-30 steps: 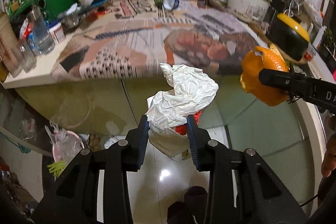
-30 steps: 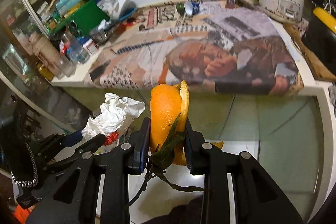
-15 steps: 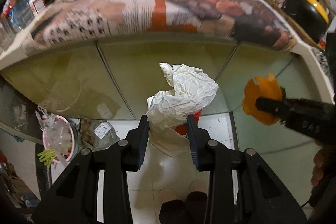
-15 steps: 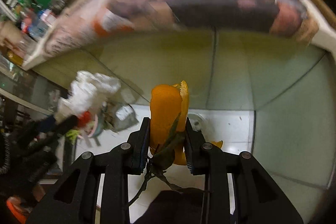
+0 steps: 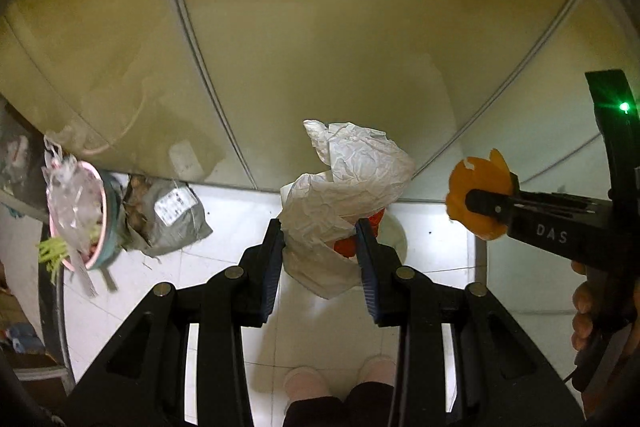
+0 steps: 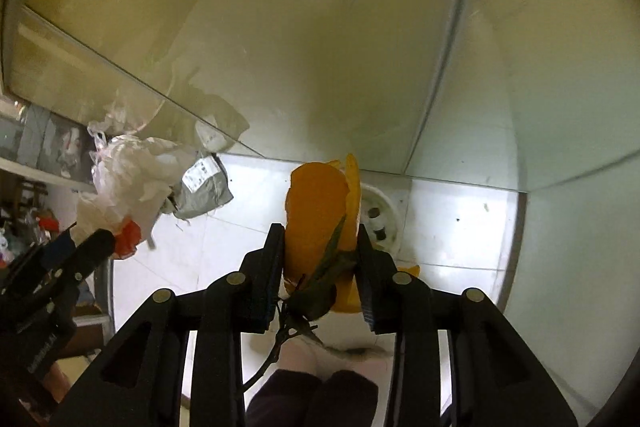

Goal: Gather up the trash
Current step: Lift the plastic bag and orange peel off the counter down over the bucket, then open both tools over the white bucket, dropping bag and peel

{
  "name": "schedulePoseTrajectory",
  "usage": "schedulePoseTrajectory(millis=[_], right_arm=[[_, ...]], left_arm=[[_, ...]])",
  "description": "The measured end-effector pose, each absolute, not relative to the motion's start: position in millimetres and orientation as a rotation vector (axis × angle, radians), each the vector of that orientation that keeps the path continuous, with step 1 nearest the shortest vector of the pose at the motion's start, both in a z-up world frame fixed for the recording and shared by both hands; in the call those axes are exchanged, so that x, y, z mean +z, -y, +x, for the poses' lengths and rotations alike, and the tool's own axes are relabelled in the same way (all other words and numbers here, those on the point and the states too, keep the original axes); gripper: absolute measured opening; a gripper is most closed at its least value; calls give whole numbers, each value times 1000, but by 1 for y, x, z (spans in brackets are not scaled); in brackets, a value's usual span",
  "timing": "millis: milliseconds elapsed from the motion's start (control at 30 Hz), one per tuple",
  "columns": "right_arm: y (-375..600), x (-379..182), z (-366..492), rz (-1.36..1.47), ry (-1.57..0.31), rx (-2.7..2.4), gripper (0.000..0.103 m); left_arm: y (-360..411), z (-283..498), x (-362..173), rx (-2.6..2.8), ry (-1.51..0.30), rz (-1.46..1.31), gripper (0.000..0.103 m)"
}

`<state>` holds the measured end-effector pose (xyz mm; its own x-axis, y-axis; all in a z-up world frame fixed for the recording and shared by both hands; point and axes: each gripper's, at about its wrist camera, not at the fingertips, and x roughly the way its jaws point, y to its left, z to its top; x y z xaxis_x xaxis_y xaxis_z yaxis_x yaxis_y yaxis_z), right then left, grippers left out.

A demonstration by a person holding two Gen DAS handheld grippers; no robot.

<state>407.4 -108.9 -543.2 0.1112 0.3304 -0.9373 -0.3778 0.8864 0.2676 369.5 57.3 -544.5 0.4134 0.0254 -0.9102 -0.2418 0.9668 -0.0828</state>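
Note:
My left gripper (image 5: 320,239) is shut on a crumpled white paper wad (image 5: 344,187) with a red scrap under it, held above the white floor. My right gripper (image 6: 320,243) is shut on an orange peel (image 6: 316,211) with a green leafy stem hanging from it. In the left wrist view the right gripper and the orange peel (image 5: 476,199) are at the right. In the right wrist view the paper wad (image 6: 128,179) and left gripper are at the left. Both point down at the floor in front of the greenish cabinet doors (image 5: 320,27).
A pink bin (image 5: 80,219) lined with a clear bag stands at the left on the floor. A grey plastic parcel (image 5: 168,215) lies next to it. A white round floor drain (image 6: 376,215) lies below the peel. The person's feet (image 5: 304,383) are at the bottom.
Both grippers have tilted and dropped from countertop height down toward the floor, still holding the paper wad and the orange peel. The counter has left view; the bin and the parcel are nearer.

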Motion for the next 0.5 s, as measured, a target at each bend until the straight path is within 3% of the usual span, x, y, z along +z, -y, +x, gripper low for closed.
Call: schedulePoseTrajectory(millis=[200,500], right_arm=[[112,-576,413,-57,-1382,488,51],[146,-561,419,28,-1382,434,51]], left_arm=[[-52,381,-588,172,-1179,-218,35],[-8,401,-640,64,-1263,-240,37]])
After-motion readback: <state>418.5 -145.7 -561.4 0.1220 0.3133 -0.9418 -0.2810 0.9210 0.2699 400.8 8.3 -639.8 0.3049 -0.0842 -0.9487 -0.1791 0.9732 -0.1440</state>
